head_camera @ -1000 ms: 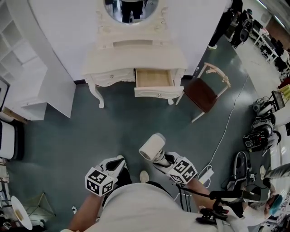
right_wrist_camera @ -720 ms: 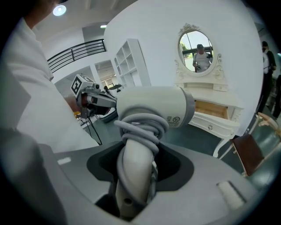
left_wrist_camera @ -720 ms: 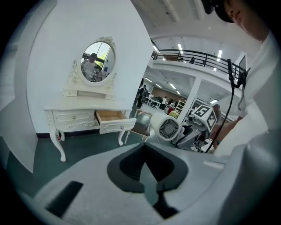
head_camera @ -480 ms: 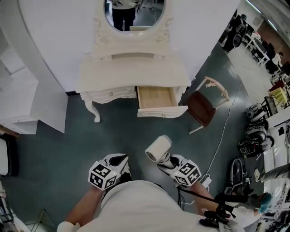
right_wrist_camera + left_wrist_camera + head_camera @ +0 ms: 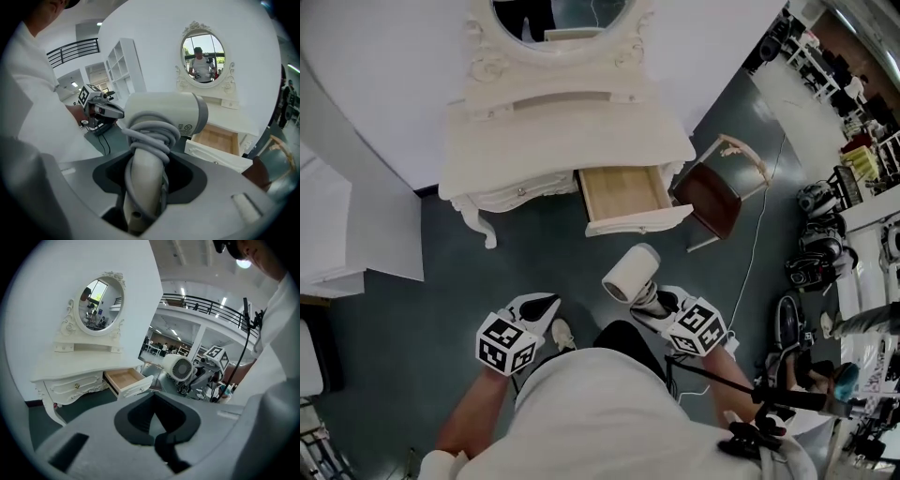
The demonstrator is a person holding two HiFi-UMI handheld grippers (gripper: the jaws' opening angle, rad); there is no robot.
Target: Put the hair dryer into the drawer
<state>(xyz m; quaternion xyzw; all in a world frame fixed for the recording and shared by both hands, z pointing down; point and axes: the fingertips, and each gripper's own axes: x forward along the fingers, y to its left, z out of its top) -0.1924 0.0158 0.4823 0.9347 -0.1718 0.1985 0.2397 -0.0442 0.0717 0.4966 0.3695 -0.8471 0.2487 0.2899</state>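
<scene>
A white hair dryer point(image 5: 630, 274) with its cord wound round the handle points toward the dressing table. My right gripper point(image 5: 652, 302) is shut on the handle point(image 5: 144, 180), and the barrel stands above the jaws. The white dressing table point(image 5: 572, 122) stands ahead, its right-hand drawer point(image 5: 623, 192) pulled out and its wooden bottom bare. The drawer point(image 5: 220, 140) lies beyond the dryer in the right gripper view. My left gripper point(image 5: 551, 302) hangs level with the right one, to its left, shut and holding nothing. From the left gripper view the drawer point(image 5: 124, 379) and dryer point(image 5: 180, 367) show ahead.
A chair with a brown seat point(image 5: 708, 199) stands just right of the drawer. A white cable point(image 5: 757, 253) runs over the dark floor at the right, near gear point(image 5: 811, 253). A white shelf unit point(image 5: 356, 225) is at the left. An oval mirror point(image 5: 558, 14) tops the table.
The dressing table and open drawer have come nearer and larger in the head view. Both grippers moved toward them together, the dryer still in the right one.
</scene>
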